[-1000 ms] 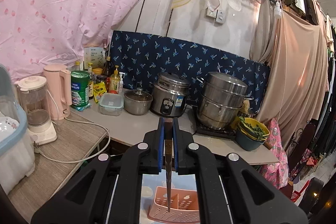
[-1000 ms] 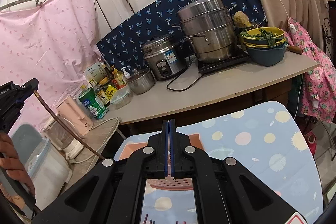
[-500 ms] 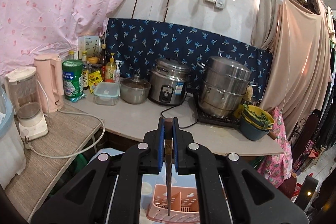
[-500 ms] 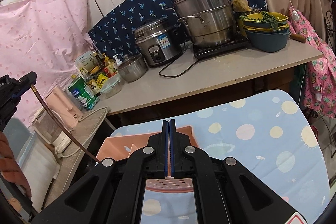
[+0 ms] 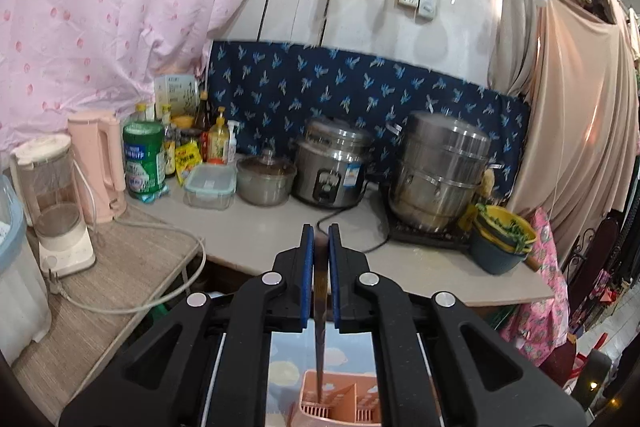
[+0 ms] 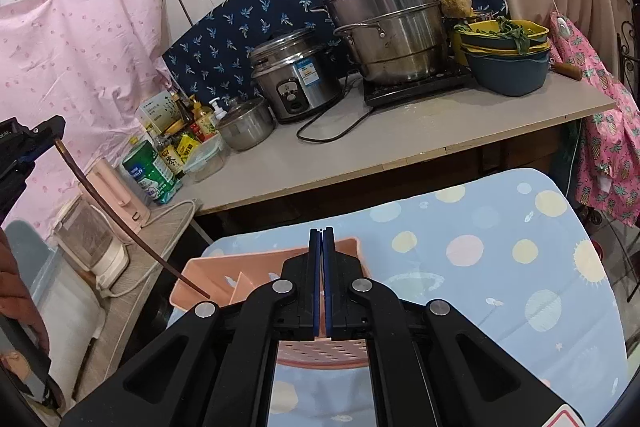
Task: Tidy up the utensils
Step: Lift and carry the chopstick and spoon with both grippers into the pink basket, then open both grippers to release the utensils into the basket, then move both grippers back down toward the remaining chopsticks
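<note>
My left gripper [image 5: 320,239] is shut on a long brown chopstick [image 5: 320,339] that hangs straight down, its tip inside a pink slotted utensil holder [image 5: 340,403] on the dotted blue cloth. In the right wrist view the chopstick [image 6: 120,223] slants from the left gripper [image 6: 52,131] at the left edge down into the holder [image 6: 212,275]. My right gripper [image 6: 321,239] is shut and empty, just over the holder's right side.
A grey counter [image 6: 400,147] behind the table carries a rice cooker [image 6: 296,75], a steel steamer [image 6: 392,19], stacked bowls [image 6: 508,55] and bottles. A blender [image 5: 52,203] and pink kettle [image 5: 100,163] stand on a side table at the left.
Both grippers have lowered toward the table. The chopstick's tip has gone from above the holder down into its left compartment. The right gripper stays shut.
</note>
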Demonstrator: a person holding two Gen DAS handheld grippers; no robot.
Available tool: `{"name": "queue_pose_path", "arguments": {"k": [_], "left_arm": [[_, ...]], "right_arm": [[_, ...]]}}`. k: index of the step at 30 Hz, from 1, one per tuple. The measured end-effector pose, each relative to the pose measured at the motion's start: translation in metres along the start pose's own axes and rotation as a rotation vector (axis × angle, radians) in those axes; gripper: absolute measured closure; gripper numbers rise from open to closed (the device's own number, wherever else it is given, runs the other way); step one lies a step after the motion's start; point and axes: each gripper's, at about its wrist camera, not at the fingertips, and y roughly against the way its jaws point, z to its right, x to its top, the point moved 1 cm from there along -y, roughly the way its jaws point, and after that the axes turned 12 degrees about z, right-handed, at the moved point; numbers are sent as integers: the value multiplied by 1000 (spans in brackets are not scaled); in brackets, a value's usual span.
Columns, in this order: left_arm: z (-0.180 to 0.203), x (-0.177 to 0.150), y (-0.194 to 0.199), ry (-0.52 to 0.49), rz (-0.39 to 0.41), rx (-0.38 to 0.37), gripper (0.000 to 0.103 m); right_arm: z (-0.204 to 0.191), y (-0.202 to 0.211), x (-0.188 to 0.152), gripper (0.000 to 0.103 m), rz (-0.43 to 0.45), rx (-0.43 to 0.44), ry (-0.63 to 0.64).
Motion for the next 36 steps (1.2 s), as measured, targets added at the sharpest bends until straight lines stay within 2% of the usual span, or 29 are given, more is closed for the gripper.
{"name": "queue_pose_path", "arguments": {"k": [2, 6, 7, 9, 12, 19, 26, 30, 33, 36], "left_arm": [[-4, -9, -4, 3, -29, 5, 92], [-9, -20, 1, -9, -56, 19, 64], [-9, -21, 4, -16, -57, 21, 60], [-11, -22, 13, -28, -62, 23, 47], [-14, -24, 31, -45, -84, 23, 35], [-30, -51, 93, -48, -221, -22, 28], [-47, -116, 166, -64, -373, -40, 27], [-52, -151, 199, -76, -419, -37, 27], [-53, -175, 219, -118, -435, -20, 27], [-57, -198, 234, -118, -463, -14, 27]], "right_arm": [[2, 0, -2, 96, -4, -9, 4], [4, 6, -3, 76, 12, -32, 17], [4, 11, -3, 72, 20, -34, 14], [3, 20, -3, 68, 35, -34, 14], [-1, 38, -4, 63, 39, -32, 19], [-12, 108, -28, 46, 30, -22, 38], [-10, 181, -80, 44, -12, -46, 55], [-6, 214, -114, 44, -43, -67, 68], [-1, 229, -139, 44, -72, -84, 76], [1, 240, -165, 44, -96, -114, 103]]}}
